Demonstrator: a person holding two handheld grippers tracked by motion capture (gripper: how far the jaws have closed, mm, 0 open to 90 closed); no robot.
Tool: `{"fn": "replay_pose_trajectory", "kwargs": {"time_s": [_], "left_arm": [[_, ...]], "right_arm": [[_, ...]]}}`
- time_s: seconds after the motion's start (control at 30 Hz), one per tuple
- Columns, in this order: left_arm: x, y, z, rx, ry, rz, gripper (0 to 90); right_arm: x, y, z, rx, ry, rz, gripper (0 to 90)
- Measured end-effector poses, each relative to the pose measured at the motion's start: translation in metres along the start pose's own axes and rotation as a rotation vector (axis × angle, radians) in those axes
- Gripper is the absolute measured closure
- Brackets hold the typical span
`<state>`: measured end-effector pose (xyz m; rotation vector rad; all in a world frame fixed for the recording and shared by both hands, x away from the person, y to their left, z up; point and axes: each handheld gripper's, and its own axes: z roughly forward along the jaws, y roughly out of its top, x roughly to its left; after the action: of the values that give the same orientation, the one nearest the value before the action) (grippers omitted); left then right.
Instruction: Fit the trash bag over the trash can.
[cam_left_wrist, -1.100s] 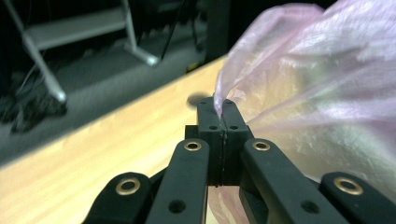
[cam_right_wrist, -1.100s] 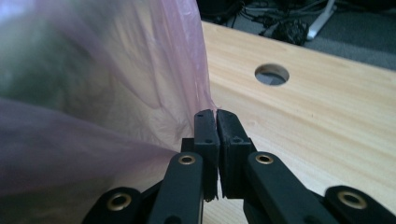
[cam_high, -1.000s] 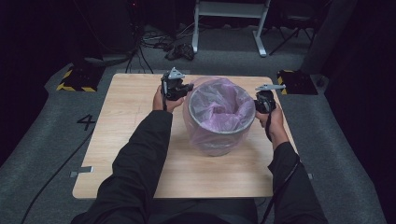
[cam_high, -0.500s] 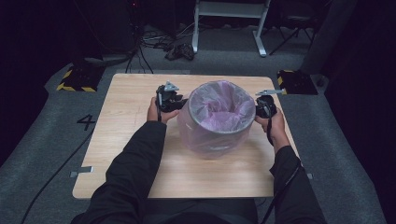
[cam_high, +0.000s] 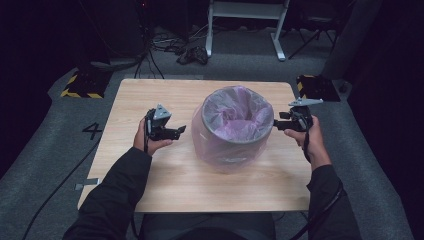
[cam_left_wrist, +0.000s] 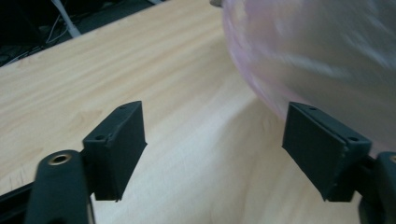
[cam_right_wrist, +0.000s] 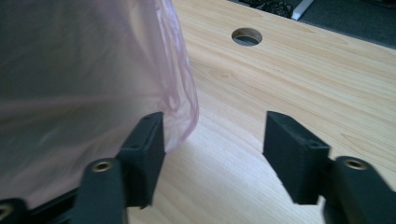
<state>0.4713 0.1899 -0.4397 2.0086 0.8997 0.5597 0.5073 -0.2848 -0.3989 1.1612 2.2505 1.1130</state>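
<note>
Dark grey carpet surrounded the pale wooden surface (cam_high: 150, 175), with cables, a white frame's legs and yellow-black striped blocks lying toward twelve o'clock in the high view. Near the middle of the surface stood a grey bin (cam_high: 235, 142) lined with a thin pink bag (cam_high: 240, 112), whose film was folded over the rim and hung down the outside wall.

At nine o'clock from the bin, the left gripper (cam_high: 176, 131) was held in the person's hand, near the bin but apart from it. In the left gripper view its jaws stood wide apart with bare wood between them, and the bag-covered wall (cam_left_wrist: 317, 60) bulged just behind the jaw on that view's right.

At three o'clock from the bin, the right gripper (cam_high: 278, 124) pointed at the rim, close against it. In the right gripper view its jaws were also spread, gripping nothing; the hanging edge of the bag (cam_right_wrist: 180, 93) lay just beside the jaw on that view's left, and whether it touched could not be told. A round hole (cam_right_wrist: 246, 36) showed in the wood farther off.
</note>
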Motion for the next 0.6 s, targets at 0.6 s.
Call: {"fn": "replay_pose_trajectory", "kwargs": {"time_s": [0.6], "left_arm": [[-0.045, -0.083, -0.046, 0.133, -0.108, 0.102, 19.3]], "right_arm": [[0.033, 0.044, -0.082, -0.218, 0.056, -0.132, 32.4]]}}
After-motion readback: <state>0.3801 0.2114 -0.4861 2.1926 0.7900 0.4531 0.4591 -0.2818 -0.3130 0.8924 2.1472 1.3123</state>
